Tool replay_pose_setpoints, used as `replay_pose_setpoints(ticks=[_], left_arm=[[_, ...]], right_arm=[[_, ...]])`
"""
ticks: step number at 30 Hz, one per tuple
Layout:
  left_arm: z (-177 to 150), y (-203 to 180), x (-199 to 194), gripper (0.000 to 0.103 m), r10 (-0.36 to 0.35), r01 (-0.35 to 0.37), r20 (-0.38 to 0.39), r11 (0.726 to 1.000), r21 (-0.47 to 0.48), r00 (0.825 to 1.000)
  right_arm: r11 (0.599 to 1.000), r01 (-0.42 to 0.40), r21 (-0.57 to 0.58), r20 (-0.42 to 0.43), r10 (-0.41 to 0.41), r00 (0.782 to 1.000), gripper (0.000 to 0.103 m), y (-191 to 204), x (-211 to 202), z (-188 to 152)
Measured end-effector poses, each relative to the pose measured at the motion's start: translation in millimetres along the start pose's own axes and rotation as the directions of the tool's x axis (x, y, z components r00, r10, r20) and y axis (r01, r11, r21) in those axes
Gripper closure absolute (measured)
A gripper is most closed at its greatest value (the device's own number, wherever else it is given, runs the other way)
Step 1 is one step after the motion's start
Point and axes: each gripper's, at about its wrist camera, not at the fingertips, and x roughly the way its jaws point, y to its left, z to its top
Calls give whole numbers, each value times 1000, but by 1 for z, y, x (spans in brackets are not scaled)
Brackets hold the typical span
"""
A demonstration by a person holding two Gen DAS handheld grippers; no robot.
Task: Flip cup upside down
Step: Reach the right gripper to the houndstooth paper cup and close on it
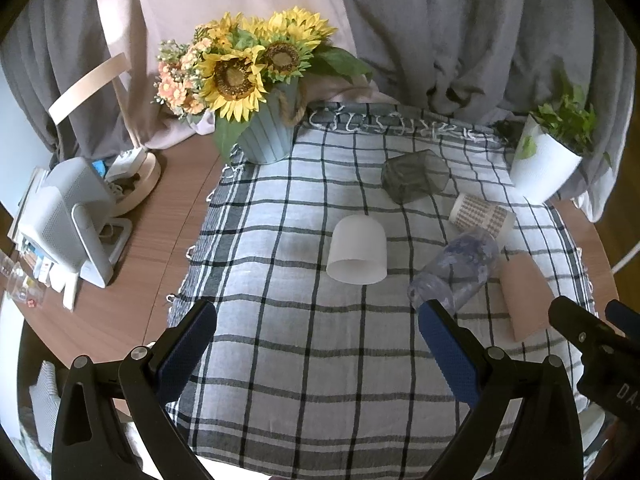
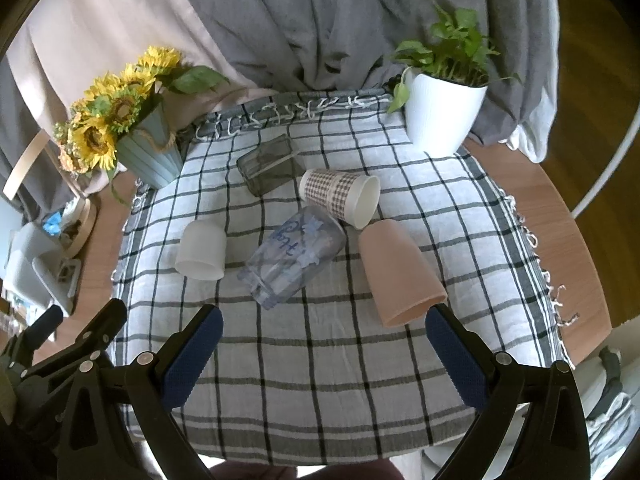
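1. Left gripper (image 1: 318,344): jaws spread wide, nothing between them, hanging over the near part of the checked cloth (image 1: 304,360). Its black frame also shows at the lower left of the right wrist view.
2. Right gripper (image 2: 324,344): likewise released, jaws wide apart and empty, above the near edge of the cloth.
3. White cup (image 2: 201,254): mouth down on the cloth, left of centre, apart from the other cups.
4. Clear cup (image 2: 294,258) with blue print: lying on its side at mid-cloth, between the white cup and the pink cup (image 2: 400,276).
5. Pink cup: mouth down, tilted in the fisheye view, just beyond the right gripper's right finger.
6. Checked paper cup (image 2: 340,200): on its side, open mouth facing right, touching the clear cup's far end.
7. Dark grey tumbler (image 2: 270,170): on its side, farther back.
8. Sunflower pot (image 2: 150,156) at far left corner; white planter (image 2: 440,116) at far right corner.
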Motion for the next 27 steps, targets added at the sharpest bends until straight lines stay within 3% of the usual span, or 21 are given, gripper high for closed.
replay_pose_setpoints(ticks=[7, 10, 14, 21, 27], left_arm=[[25, -19, 21, 0, 39, -40, -20, 998, -48, 999], [35, -26, 31, 0, 84, -87, -39, 993, -75, 996], [45, -31, 46, 0, 91, -100, -72, 985, -142, 993], [55, -41, 64, 0, 152, -178, -122, 951, -254, 981], [55, -52, 78, 0, 179, -224, -163, 918, -327, 970]], right_arm=[[997, -7, -80, -20, 6, 1000, 1, -3, 22, 42], [993, -19, -116, -62, 12, 998, 1, -5, 37, 62], [984, -40, -174, -110, 21, 994, 1, -7, 54, 84], [962, -124, -243, -248, 62, 967, 1, -11, 95, 121], [925, -166, -341, -335, 45, 941, 1, -4, 130, 146]])
